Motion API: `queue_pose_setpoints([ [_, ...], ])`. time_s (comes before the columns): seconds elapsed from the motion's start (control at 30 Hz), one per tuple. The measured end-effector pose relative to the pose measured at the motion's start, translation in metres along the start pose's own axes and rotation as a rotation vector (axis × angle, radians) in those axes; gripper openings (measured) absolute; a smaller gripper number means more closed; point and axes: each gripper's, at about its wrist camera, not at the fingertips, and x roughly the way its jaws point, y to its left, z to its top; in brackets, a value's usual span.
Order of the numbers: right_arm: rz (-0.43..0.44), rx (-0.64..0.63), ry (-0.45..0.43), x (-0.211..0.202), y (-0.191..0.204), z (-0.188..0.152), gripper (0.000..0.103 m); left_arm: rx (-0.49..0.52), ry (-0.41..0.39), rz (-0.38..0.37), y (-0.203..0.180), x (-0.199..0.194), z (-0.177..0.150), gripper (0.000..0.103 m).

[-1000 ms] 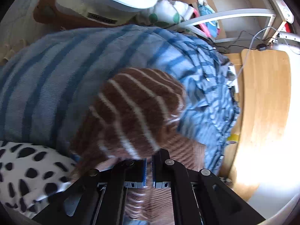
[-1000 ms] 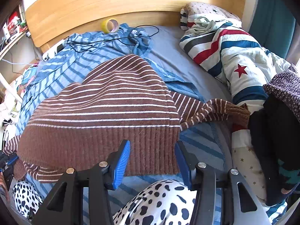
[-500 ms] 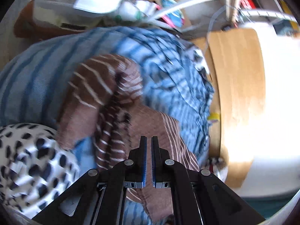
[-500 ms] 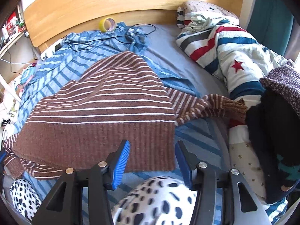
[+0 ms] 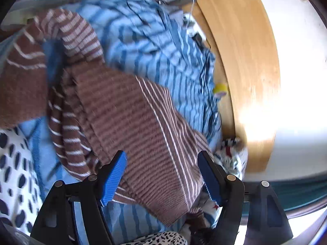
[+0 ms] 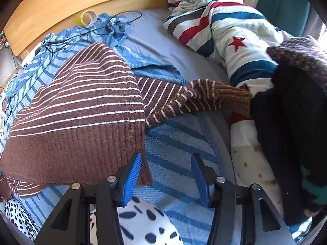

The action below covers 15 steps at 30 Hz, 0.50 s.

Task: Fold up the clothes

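brown striped sweater (image 6: 77, 110) lies spread on the bed (image 6: 163, 47), on top of a blue striped sheet (image 6: 175, 155) and short of the wooden headboard (image 6: 67, 2). its ribbed hem faces the near edge of the bed. one sleeve (image 6: 184, 98) trails out from the sweater toward the star quilt (image 6: 235, 36), cuff resting against it. the other sleeve (image 5: 69, 134) sits bunched on the opposite side of the sweater.

left gripper (image 5: 163, 175): jaws opening, blue pads spread wide, sweater fabric seen between them but the pads press on nothing. picture is motion blurred, so i cannot tell whether the fabric touches a pad.

right gripper (image 6: 165, 177): jaws parted about halfway, hovering at the sweater's hem corner. the corner shows just beside one pad; the gap itself shows mostly sheet. nothing pinched.

a roll of yellow tape (image 6: 87, 17) sits at the foot of the headboard, beyond the sweater. a black cable (image 6: 114, 23) runs over the sheet near the tape. dark clothes (image 6: 292, 122) are piled on the quilt, past the sleeve cuff. spotted white fabric (image 6: 143, 224) lies nearest, below the sweater's hem.
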Motion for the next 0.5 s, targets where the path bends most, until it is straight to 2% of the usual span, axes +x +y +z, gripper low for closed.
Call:
queue_pose_setpoints([
  [0.17,0.053,-0.067,0.026,0.018,0.0,0.011,0.054,-0.034,0.072,0.054,0.006,0.038,-0.018,0.072],
  [0.27,0.093,-0.097,0.09,0.037,0.0,0.019,0.055,-0.05,0.076,0.088,0.011,0.048,-0.022,0.072],
  [0.4,0.079,-0.127,0.216,0.07,0.002,0.024,0.059,-0.073,0.063,0.109,0.018,0.051,-0.02,0.072],
  [0.5,0.128,-0.111,0.282,0.087,0.003,0.022,0.061,-0.086,0.041,0.11,0.022,0.047,-0.015,0.072],
])
